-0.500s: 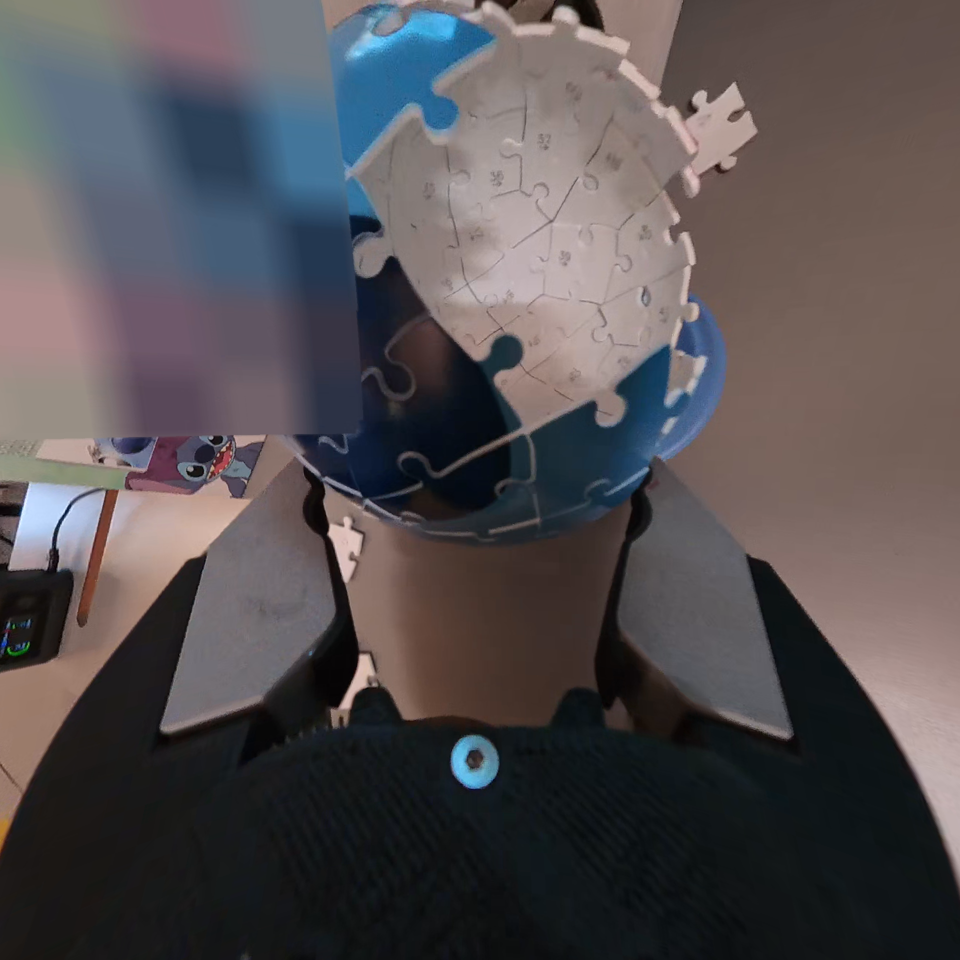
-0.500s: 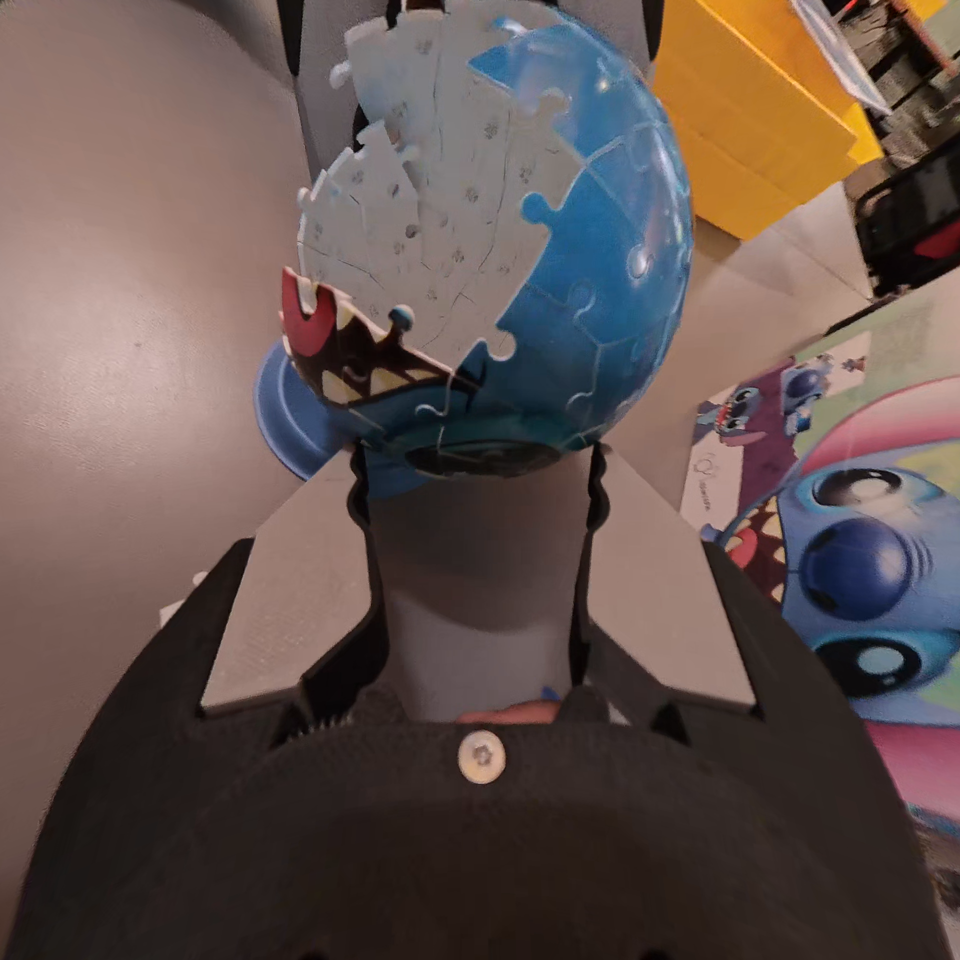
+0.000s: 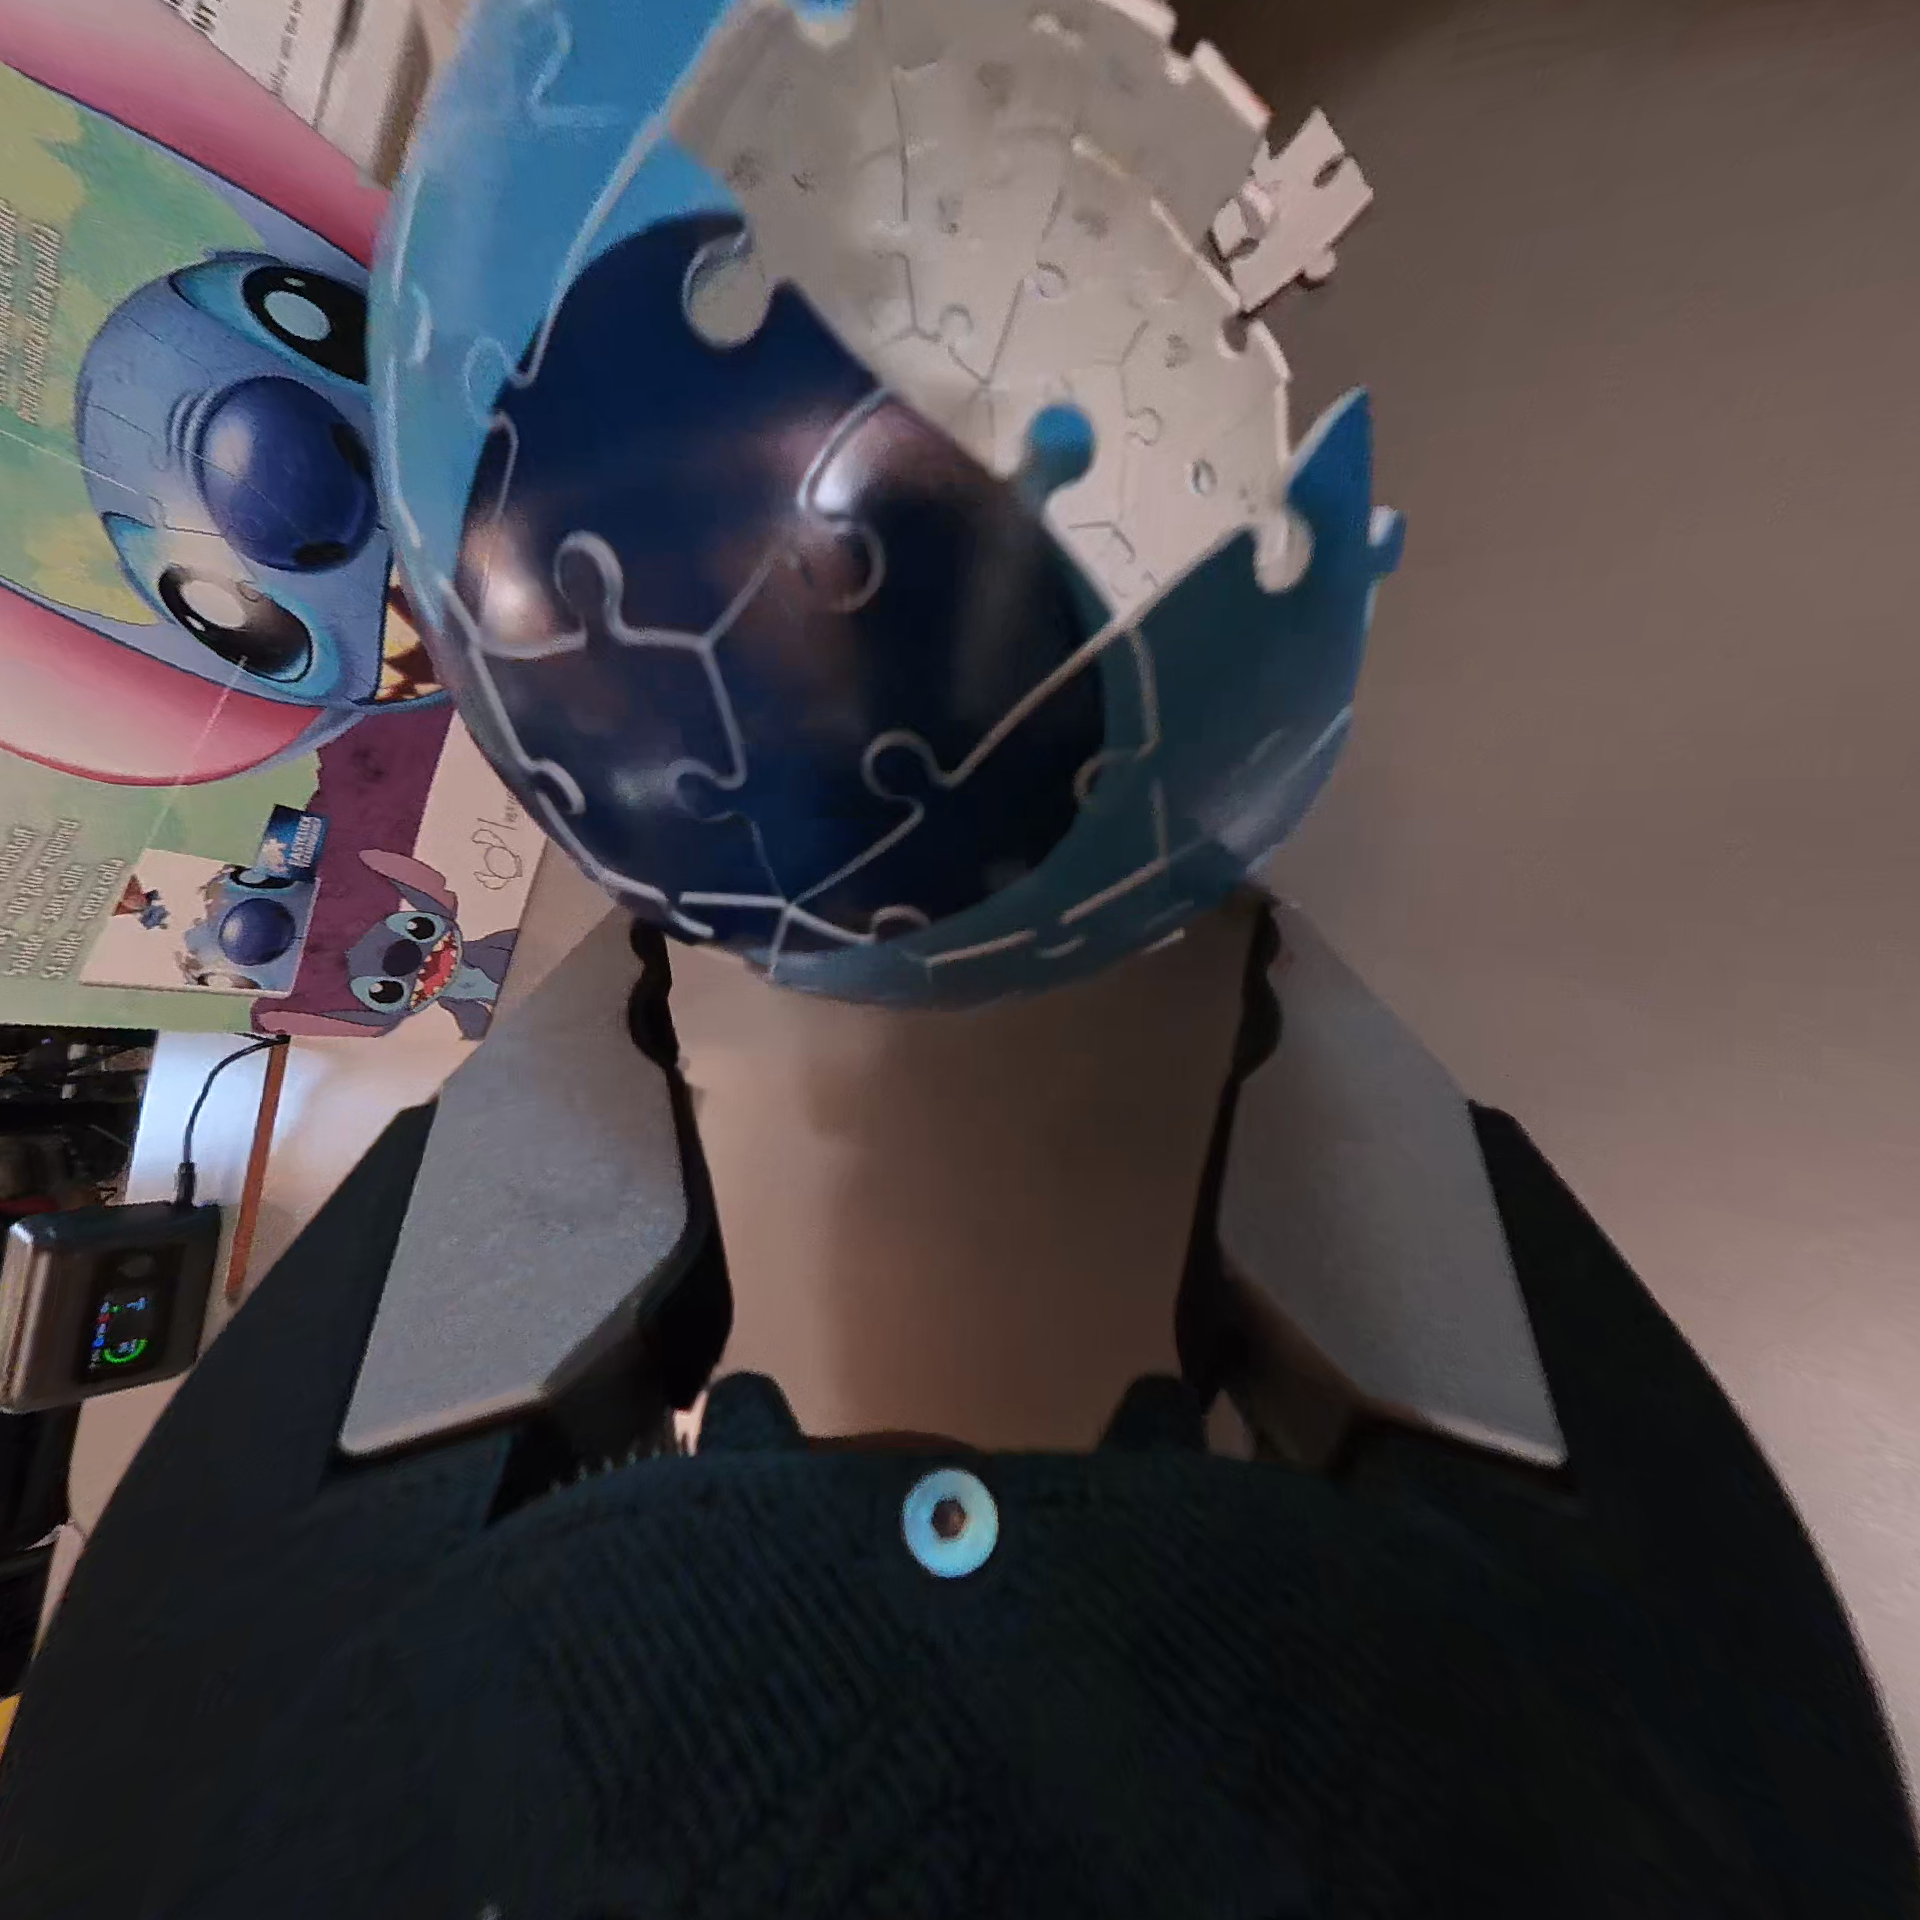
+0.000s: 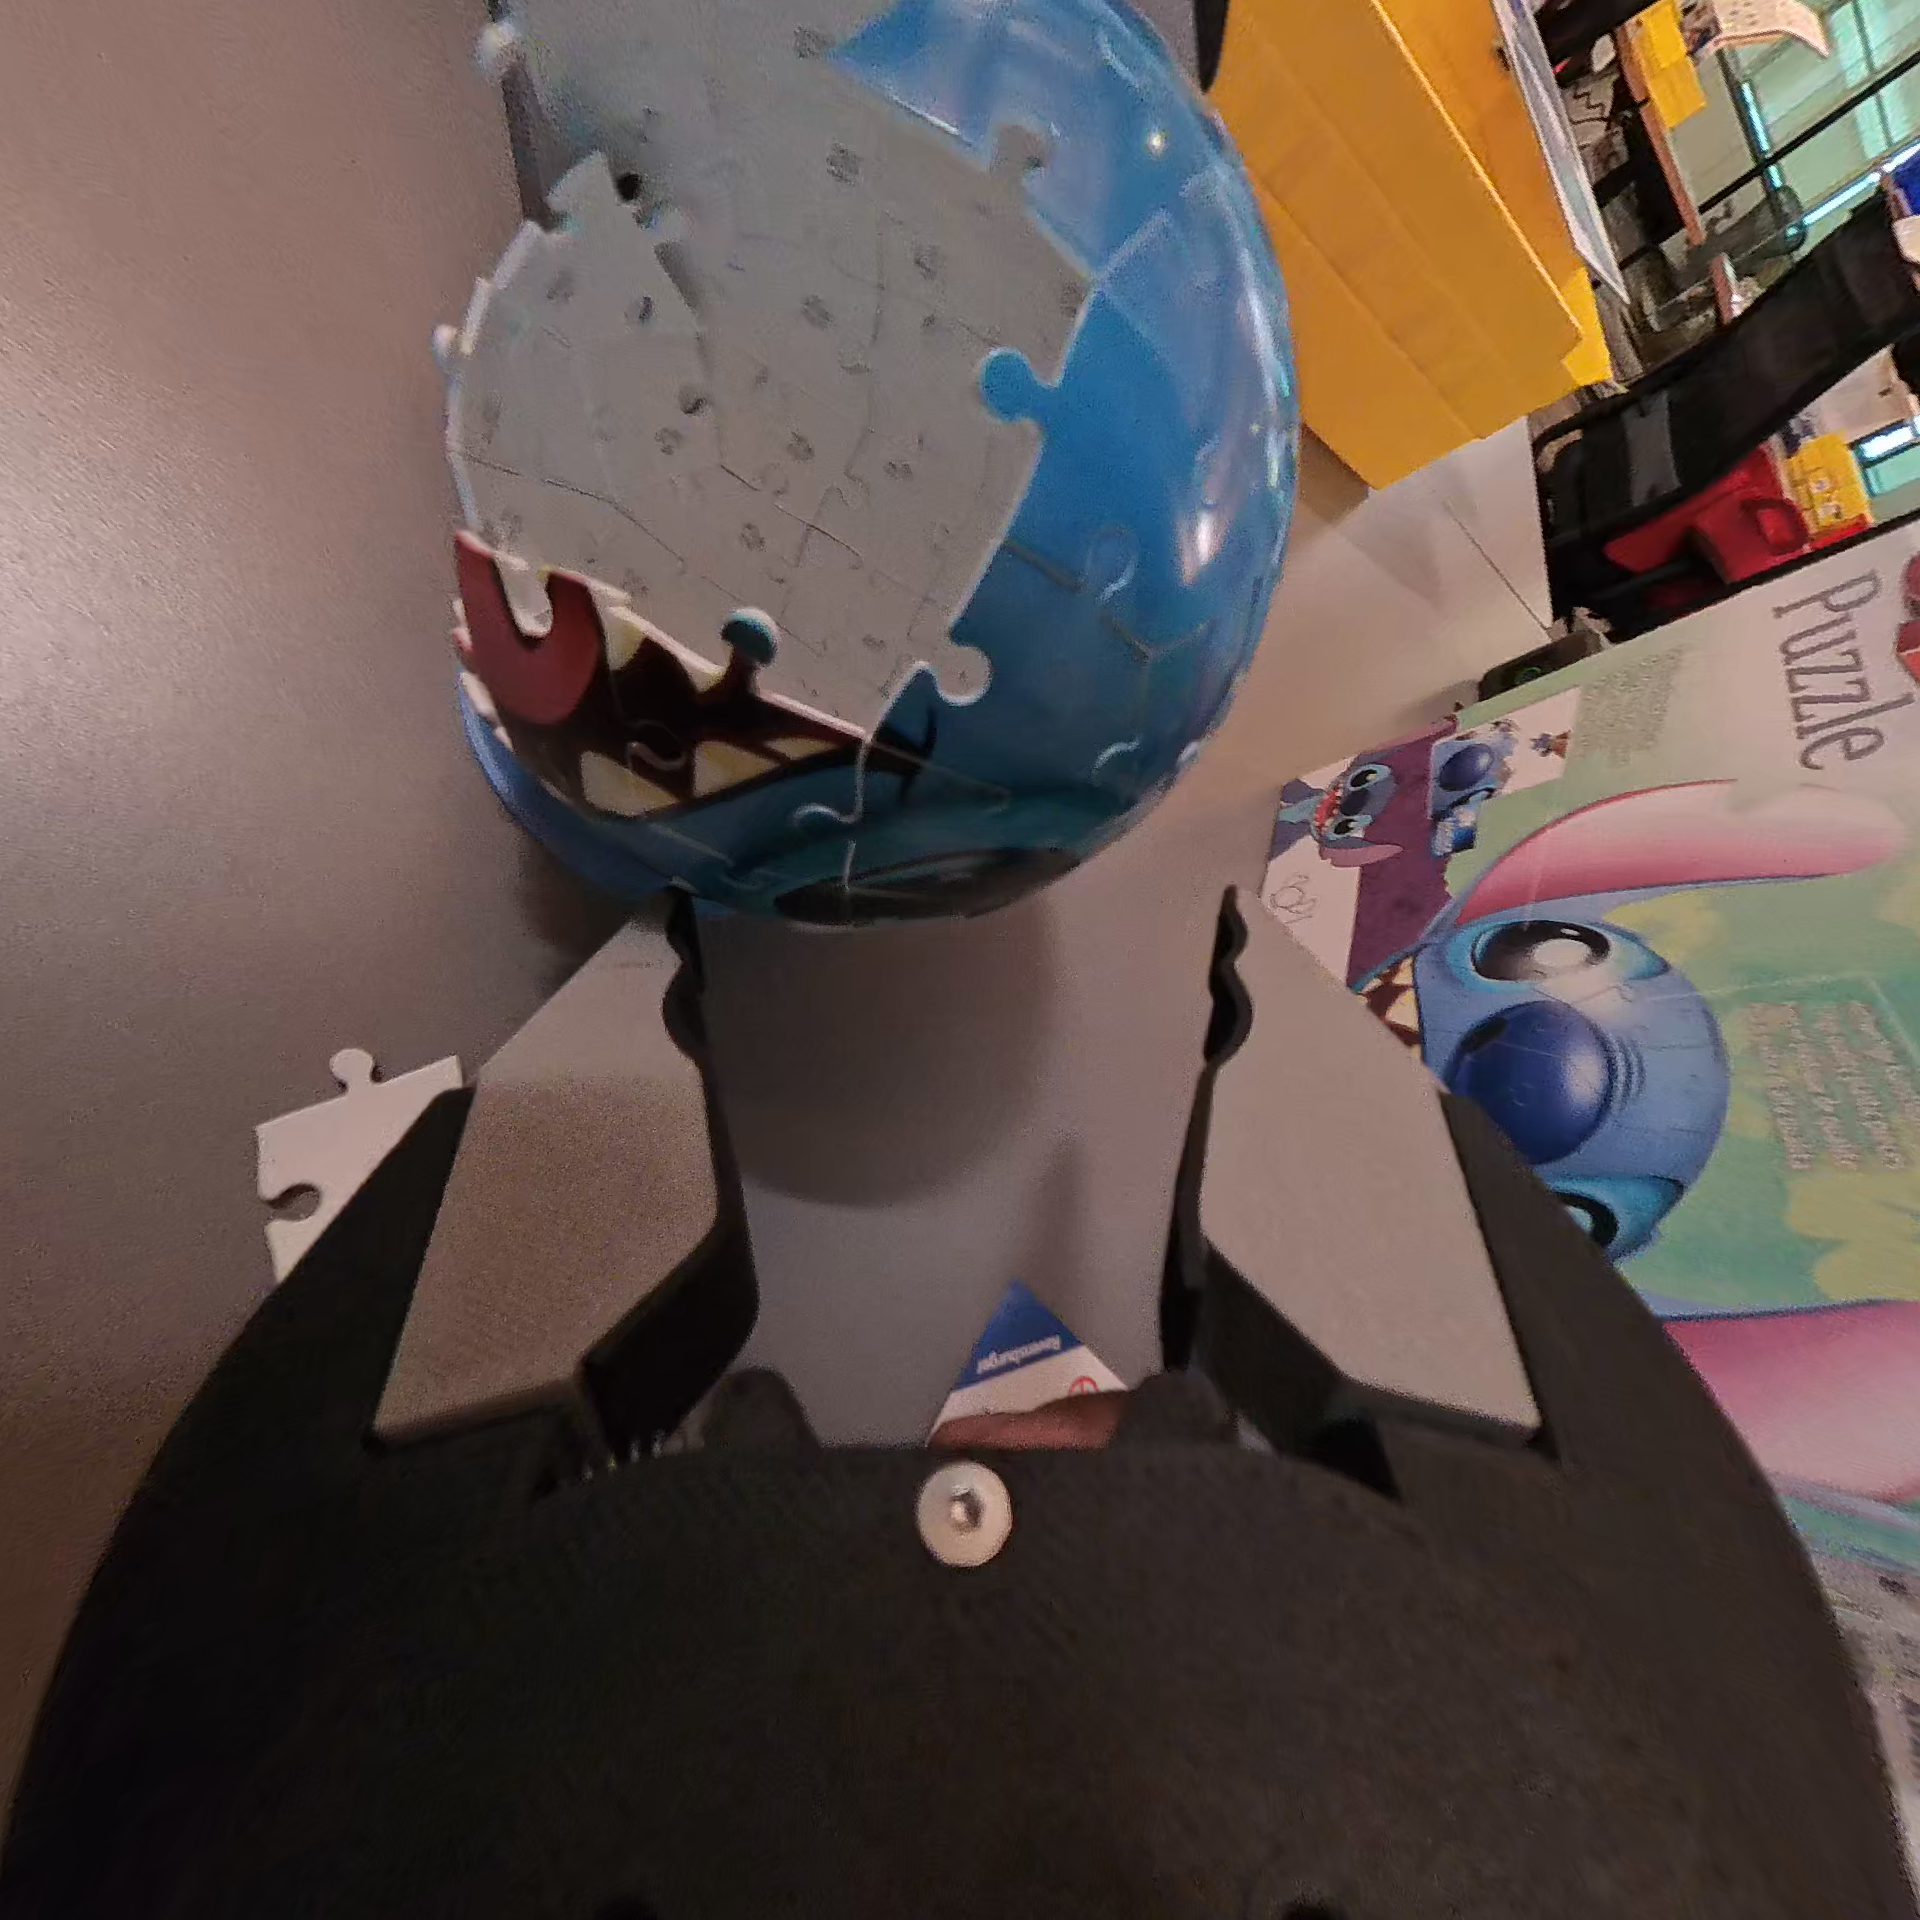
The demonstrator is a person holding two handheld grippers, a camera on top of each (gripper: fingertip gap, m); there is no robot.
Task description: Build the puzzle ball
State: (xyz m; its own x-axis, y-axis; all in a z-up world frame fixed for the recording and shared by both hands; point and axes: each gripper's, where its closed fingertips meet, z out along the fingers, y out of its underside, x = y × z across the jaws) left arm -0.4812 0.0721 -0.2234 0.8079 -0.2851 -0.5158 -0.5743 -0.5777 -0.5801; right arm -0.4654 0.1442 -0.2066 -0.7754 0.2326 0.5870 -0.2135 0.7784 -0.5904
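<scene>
The half-built ball (image 3: 883, 582) sits just beyond the tips of both tools. The left tool (image 3: 951, 966) is spread wide, its fingers flanking the ball's lower edge; whether they bear on it cannot be told. The right tool (image 4: 951, 925) is also spread, its left fingertip at the ball's underside, its right fingertip apart from it. The ball appears to be off the tabletop (image 4: 208, 520), though its support is hidden.

The shell is open: the left wrist view looks into the hollow, showing the white inner faces of the far pieces. One piece (image 3: 1288, 208) projects loose from the upper rim. A spare piece (image 4: 343, 1143) lies on the tabletop by the right tool. The box (image 4: 1662, 987) lies to the right.

Procedure, as judged: support the shell from opposite sides with light, even pressure; a hard squeeze may burst the seams. Seat the projecting piece before adding more.

A ball has no long axis; its opening faces the left tool and upward.
</scene>
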